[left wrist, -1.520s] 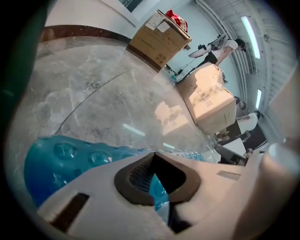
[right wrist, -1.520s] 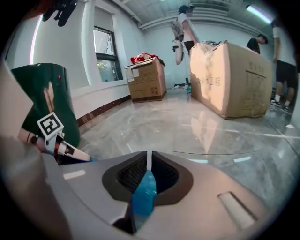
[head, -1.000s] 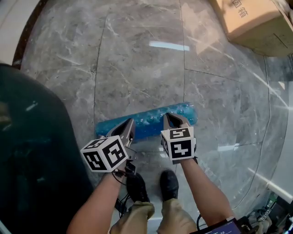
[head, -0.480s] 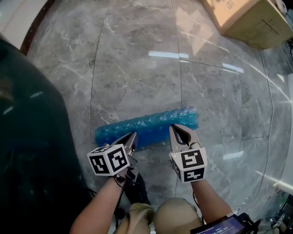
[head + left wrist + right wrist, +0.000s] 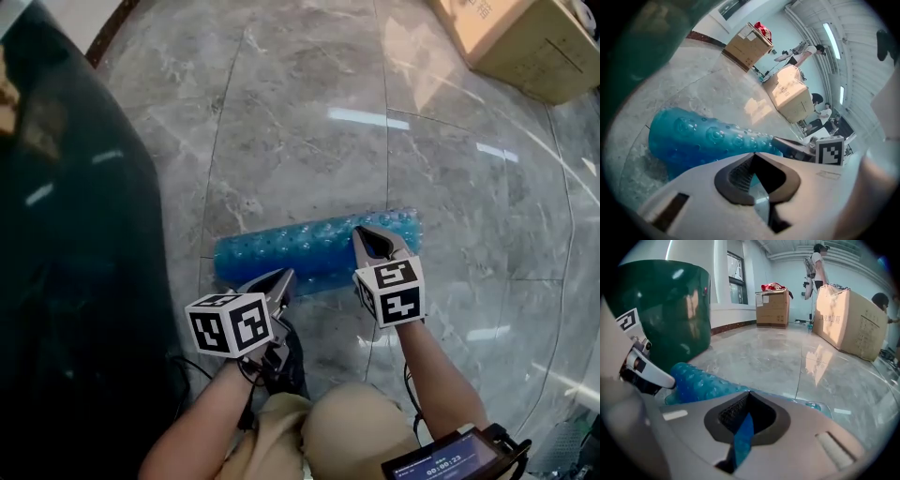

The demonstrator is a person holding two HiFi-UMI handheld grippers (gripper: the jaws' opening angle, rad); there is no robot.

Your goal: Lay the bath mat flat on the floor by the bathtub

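Bath mat (image 5: 314,251): blue, translucent, covered in round bumps, rolled into a long bundle. It lies on the floor (image 5: 300,141), which is glossy grey marble tile. The roll runs left to right just ahead of the person's feet. Its left end is near the dark green tub (image 5: 66,234) but not touching it; a strip of bare tile shows between them.

Right gripper (image 5: 368,232): jaws closed on the mat. Its own view shows a blue strip of mat pinched between the pads and hanging through the slot behind them. The tip sits on the roll toward its right end.

Left gripper (image 5: 284,276): jaws together. The tip is at the near edge of the roll, left of its middle. The slit behind the pads shows only a pale sliver, so I can't tell whether any mat is nipped there.

Both grippers point forward and down, side by side, with bare forearms behind them.

Farther out:
- A dark shoe (image 5: 286,361) is on the tile just below the left gripper.
- A cardboard box (image 5: 525,42) sits at the top right of the head view, well apart from the mat.
- A second box (image 5: 772,308) stands against the far wall in the right gripper view.
- People stand beyond the boxes.
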